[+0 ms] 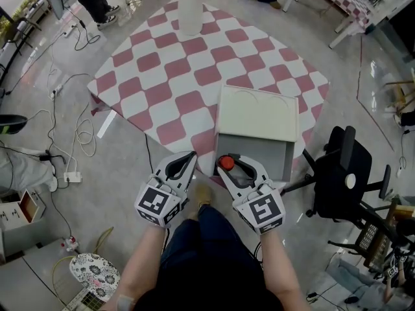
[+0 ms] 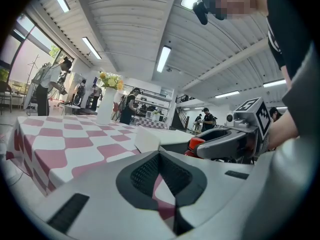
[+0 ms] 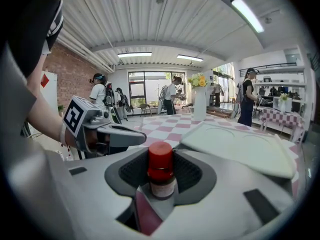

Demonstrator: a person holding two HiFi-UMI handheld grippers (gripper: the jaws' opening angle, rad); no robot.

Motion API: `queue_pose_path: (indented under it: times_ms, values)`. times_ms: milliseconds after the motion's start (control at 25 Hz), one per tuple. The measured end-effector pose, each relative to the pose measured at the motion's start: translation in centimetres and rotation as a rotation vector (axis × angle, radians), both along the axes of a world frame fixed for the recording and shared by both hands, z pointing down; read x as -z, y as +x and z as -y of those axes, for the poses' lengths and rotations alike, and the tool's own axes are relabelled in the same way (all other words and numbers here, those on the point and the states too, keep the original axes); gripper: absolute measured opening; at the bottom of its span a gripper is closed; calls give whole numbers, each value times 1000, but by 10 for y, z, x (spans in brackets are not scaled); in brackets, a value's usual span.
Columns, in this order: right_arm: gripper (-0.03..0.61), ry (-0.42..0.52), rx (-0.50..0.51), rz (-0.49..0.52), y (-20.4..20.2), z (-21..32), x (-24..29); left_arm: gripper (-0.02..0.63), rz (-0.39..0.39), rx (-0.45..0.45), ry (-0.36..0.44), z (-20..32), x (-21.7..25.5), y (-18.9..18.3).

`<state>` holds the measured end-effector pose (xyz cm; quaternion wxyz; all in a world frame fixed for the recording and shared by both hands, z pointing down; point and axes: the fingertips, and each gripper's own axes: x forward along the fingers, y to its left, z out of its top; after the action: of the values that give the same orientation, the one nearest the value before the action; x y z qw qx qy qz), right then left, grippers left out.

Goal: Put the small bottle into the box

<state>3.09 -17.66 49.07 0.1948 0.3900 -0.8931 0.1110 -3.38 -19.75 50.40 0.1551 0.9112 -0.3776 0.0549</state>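
Red-capped small bottle [image 3: 160,176] at edge of open box [image 1: 256,115]

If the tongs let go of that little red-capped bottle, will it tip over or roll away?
Probably tippy: the small bottle looks tall and narrow, held upright in the right tongs. Its round body would likely roll if laid down. It seems stiff, since the grip isn't squishing it.

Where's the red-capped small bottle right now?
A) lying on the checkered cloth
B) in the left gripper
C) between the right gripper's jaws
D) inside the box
C: the small bottle stands upright, clamped between the jaws of the right gripper, not yet in the box.
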Motion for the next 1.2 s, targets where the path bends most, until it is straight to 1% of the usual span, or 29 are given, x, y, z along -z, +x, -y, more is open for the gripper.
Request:
queue_pose_path:
  times_ms: [320,640,760,1200]
  values:
    - [150,-12,-10,2,3,1,0,9,0,-2,-4,0,0,1]
    - [152,-14,8,3,1,-4,1,9,3,-2,-14,-3,-2,1]
    - [170,-17,18,24,-1,-6,3,9,-1,-1,-16,-4,-2,1]
    - [170,3,-3,50,1,-5,16,9,0,-3,-10,-7,2,0]
